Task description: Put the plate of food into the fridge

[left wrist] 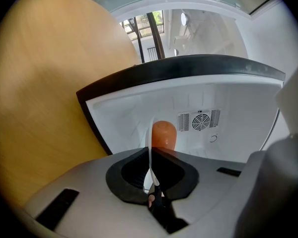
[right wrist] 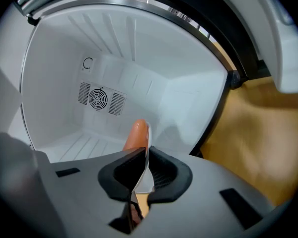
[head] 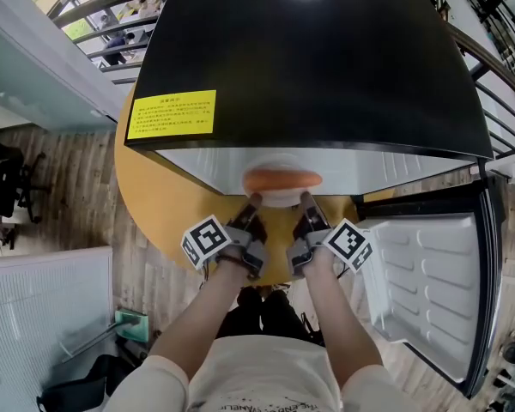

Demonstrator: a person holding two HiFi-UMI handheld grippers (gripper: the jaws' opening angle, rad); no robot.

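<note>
The head view looks steeply down from above and in front of the fridge (head: 309,58). It sees the fridge's black top, its open mouth, the open door (head: 429,281) and the round tabletop (head: 150,204) beneath the fridge, from far enough back to take in both forearms. The left gripper view rides on the left gripper (left wrist: 150,157) and looks along its jaws into the fridge from the opening's left side, very close. The right gripper view rides on the right gripper (right wrist: 141,165) and looks in from the opening's right side. Both gripper views share the fridge's white back wall and fan grille (left wrist: 199,120). All three share the plate (head: 281,199) and its orange food (head: 281,180).
</note>
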